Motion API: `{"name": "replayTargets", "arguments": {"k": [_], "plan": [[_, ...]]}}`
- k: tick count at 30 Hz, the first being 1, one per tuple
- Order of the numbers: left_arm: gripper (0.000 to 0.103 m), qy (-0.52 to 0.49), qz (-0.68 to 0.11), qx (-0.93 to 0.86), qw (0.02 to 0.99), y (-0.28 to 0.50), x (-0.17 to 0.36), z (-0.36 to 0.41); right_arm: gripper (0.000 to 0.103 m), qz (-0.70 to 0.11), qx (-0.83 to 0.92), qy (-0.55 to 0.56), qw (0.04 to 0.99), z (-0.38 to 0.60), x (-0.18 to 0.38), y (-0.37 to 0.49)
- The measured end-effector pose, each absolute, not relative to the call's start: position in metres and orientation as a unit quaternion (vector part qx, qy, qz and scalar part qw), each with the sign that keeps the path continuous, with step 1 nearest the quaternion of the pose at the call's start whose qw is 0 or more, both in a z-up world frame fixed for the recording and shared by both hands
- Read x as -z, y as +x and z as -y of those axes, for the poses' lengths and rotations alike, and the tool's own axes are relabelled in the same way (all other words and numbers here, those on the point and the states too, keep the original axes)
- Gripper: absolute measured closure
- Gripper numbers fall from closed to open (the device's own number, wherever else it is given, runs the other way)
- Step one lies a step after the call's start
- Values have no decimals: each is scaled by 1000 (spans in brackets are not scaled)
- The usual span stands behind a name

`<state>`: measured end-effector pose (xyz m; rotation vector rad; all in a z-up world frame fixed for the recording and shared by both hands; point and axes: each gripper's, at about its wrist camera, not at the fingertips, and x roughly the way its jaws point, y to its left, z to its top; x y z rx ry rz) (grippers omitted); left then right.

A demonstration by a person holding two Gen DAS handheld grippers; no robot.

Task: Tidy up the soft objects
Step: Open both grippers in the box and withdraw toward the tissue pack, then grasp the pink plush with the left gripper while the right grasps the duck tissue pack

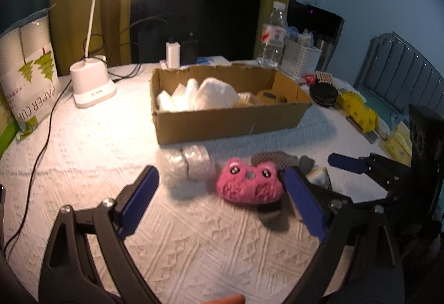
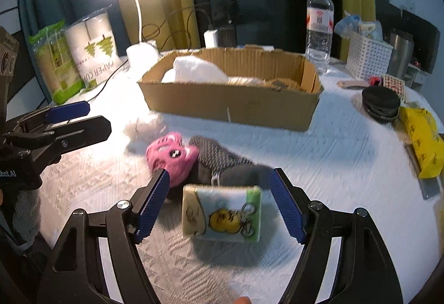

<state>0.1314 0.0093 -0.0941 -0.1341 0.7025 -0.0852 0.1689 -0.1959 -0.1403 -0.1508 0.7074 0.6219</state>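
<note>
A pink plush owl (image 1: 249, 181) lies on the white tablecloth in front of a cardboard box (image 1: 230, 120) that holds white soft items (image 1: 213, 94). Beside the owl are a bubble-wrap roll (image 1: 186, 166) and a grey knitted sock (image 1: 277, 158). My left gripper (image 1: 222, 193) is open, hovering just short of the owl. My right gripper (image 2: 220, 193) is open, its fingers either side of a tissue pack (image 2: 223, 212) with a yellow cartoon. The owl (image 2: 170, 155), sock (image 2: 219, 158) and box (image 2: 230, 102) also show there.
A lit desk lamp (image 1: 93, 87), a paper-cup bag (image 1: 30, 84) and cables stand at the back left. A water bottle (image 1: 273, 34), white basket (image 1: 301, 55), black round pouch (image 1: 323, 94) and yellow packet (image 1: 358, 109) sit at the right.
</note>
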Motion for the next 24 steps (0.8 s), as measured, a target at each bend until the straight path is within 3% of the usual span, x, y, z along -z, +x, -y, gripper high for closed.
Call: {"name": "replayTargets", "arguments": {"k": [11, 14, 24], "plan": [[9, -59, -360, 36, 930, 132, 106, -4, 26, -372, -309, -81, 871, 189, 163, 169], [9, -55, -365, 37, 929, 136, 107, 1, 35, -377, -311, -77, 869, 191, 164, 172], [9, -44, -384, 44, 921, 154, 116, 18, 35, -372, -304, -72, 874, 215, 158, 178]]}}
